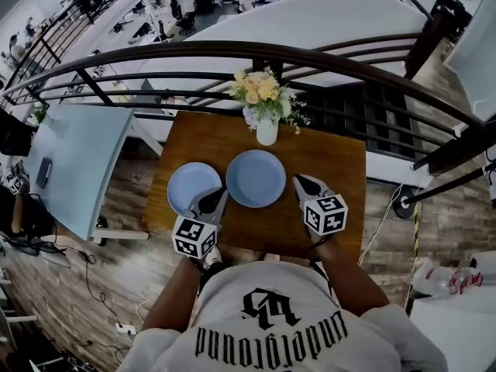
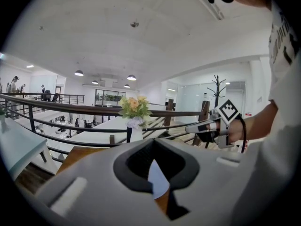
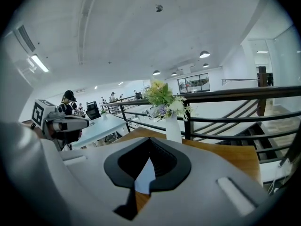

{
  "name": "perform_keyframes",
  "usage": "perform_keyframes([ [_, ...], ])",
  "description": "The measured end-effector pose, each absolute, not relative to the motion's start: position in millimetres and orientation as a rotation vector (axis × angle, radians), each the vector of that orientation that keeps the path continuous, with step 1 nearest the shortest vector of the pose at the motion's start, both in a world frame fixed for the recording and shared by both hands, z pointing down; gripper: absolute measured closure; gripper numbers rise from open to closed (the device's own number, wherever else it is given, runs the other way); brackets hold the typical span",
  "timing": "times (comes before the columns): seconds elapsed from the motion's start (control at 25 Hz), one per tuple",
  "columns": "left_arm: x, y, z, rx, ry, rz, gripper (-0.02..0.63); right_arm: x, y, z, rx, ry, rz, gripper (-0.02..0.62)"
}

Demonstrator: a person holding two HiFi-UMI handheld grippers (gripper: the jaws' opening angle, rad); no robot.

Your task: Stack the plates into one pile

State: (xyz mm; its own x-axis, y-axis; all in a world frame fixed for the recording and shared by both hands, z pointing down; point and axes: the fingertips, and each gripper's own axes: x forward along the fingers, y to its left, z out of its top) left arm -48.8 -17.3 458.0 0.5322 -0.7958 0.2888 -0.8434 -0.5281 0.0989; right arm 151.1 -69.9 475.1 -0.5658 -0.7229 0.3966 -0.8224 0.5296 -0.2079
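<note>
We are on the upper floor of an open office: beyond the railing are desks, a screen and ceiling lamps.

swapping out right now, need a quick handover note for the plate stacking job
Left gripper: jaws shut, nothing seen held, tip over the right rim of the left light blue round plate.
Right gripper: jaws shut, nothing held, just right of the right light blue round plate.
Both plates lie flat, side by side, on the brown wooden table, in front of the white vase of flowers.
Done: nothing stacked yet.
Left: lift one plate onto the other.
</note>
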Motion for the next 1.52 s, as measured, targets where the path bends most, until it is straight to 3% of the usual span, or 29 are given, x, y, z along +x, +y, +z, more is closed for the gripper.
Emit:
perform_keyframes([
  [1.0, -257, -21, 457, 2.617, -1.279, 0.29, 0.56, -61, -53, 468, 1.408, -2.472, 0.531, 0.592],
  [1.52, -314, -16, 456, 2.648, -1.207, 0.271, 0.56, -122, -46, 461, 1.456, -2.471, 0.491, 0.589],
])
